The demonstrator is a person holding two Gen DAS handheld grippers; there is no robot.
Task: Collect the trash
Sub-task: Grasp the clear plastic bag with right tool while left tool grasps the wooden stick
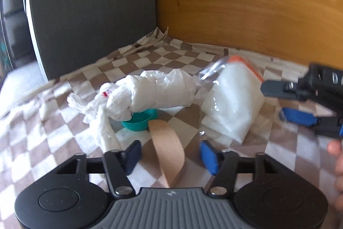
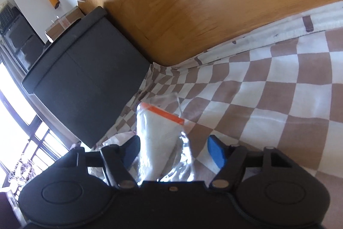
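On a brown-and-white checked cloth (image 1: 53,143) lie a crumpled white plastic bag (image 1: 154,93), a small teal cup (image 1: 140,121) partly under it, a curled beige strip (image 1: 169,151) and a clear zip bag (image 1: 233,100) with an orange seal and white contents. My left gripper (image 1: 171,156) is low over the cloth; the beige strip lies between its fingers with a gap on both sides. My right gripper (image 1: 273,102) comes in from the right. In the right wrist view the zip bag (image 2: 158,132) stands between my right gripper's (image 2: 174,149) fingers, close to the left pad and clear of the blue pad (image 2: 216,153).
A dark grey upholstered block (image 1: 90,14) stands behind the cloth on the left, seen as well in the right wrist view (image 2: 85,83). A wooden surface (image 1: 235,3) rises behind the cloth. A person's hand (image 1: 337,156) shows at the right edge.
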